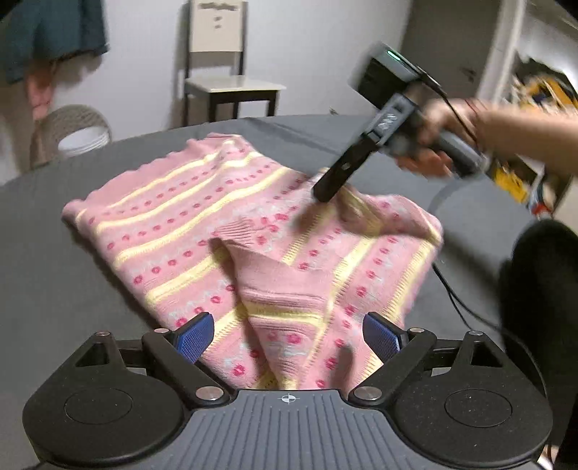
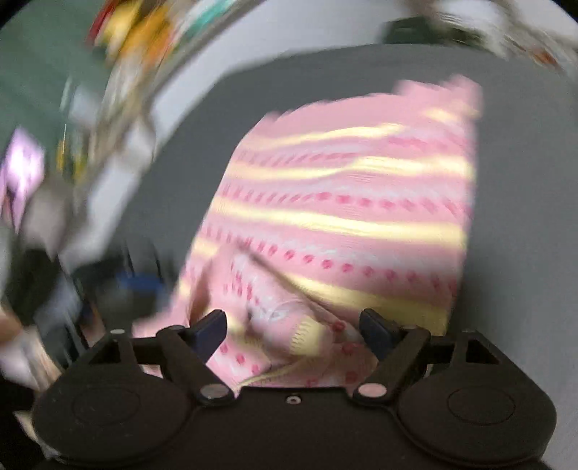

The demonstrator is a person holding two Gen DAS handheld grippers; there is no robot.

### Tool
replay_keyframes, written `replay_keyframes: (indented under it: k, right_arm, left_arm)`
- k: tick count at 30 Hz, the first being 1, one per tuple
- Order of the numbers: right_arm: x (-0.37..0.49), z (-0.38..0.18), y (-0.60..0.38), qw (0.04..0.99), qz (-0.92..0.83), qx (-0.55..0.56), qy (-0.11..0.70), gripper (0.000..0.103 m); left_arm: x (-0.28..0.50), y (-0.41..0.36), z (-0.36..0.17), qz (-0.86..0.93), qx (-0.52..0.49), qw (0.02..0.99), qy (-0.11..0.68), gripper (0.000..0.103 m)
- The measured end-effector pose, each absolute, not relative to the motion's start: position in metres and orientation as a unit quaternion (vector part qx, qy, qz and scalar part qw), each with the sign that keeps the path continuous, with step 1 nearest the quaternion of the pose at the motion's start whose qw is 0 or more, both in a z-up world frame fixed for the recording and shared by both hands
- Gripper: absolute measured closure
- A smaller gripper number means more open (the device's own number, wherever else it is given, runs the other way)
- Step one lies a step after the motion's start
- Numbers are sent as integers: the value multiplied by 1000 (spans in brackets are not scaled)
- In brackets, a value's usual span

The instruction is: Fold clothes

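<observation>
A pink knit sweater [image 1: 224,231] with yellow stripes and red dots lies partly folded on the grey table [image 1: 54,260]. My left gripper [image 1: 289,338] stands open at the sweater's near edge, and a folded flap lies between its blue pads [image 1: 195,340]. My right gripper [image 1: 323,193], held by a person's hand [image 1: 426,159], points down onto the sweater's far right part. The right wrist view is blurred by motion. There my right gripper [image 2: 294,330] is open, and bunched fabric of the sweater [image 2: 343,202] lies between its fingers.
A chair [image 1: 231,83] stands behind the table, and a wicker basket [image 1: 72,133] sits at the far left. A black cable [image 1: 458,300] runs over the table's right side beside a dark object [image 1: 542,296]. Clothes [image 1: 50,32] hang on the wall at upper left.
</observation>
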State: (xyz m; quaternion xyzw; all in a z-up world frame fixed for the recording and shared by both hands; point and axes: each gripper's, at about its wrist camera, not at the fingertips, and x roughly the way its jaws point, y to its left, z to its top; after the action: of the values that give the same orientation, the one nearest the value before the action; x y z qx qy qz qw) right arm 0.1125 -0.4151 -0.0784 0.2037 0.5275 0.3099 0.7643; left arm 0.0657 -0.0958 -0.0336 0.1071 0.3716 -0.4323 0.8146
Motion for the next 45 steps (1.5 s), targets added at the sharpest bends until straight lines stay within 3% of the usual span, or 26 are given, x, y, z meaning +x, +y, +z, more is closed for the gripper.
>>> replay_keyframes:
  k: [6,16,20,27,28,30,32,35,36,45]
  right_arm:
    - [107,-102,-406,782,243,336,466,24]
    - [99,-104,-424,807,220,315,449,27]
    - [97,-104,-426,797,230,307,467,24]
    - [100,-99,-408,801,212,306,468,14]
    - [100,-99,-404,805,211,300,466,16]
    - [99,-99,-393,814,205,285,462,31]
    - [97,-99,-387,825,194,261,462,49]
    - [89,-99,-389,835,184,248,456,70]
    - [85,-98,-390,837,182,247,454,76]
    - [47,-63,-409,861,190,232,411,80]
  left_arm:
    - [63,-96,-35,-409,116,828,365,13]
    - [24,-129,-29,-366,280,827,321,14]
    - [29,-136,-32,-350,288,827,333,31]
    - [31,-145,-34,-330,316,827,329,34]
    - [30,-147,-34,-327,324,826,325,37]
    - [27,-151,-34,-322,336,826,319,46]
    - [27,-153,-34,-321,335,825,321,65]
    - [28,-150,-32,-330,311,831,323,87]
    - [30,-148,-30,-329,291,836,328,89]
    - [69,-96,-31,-288,16,871,397,90]
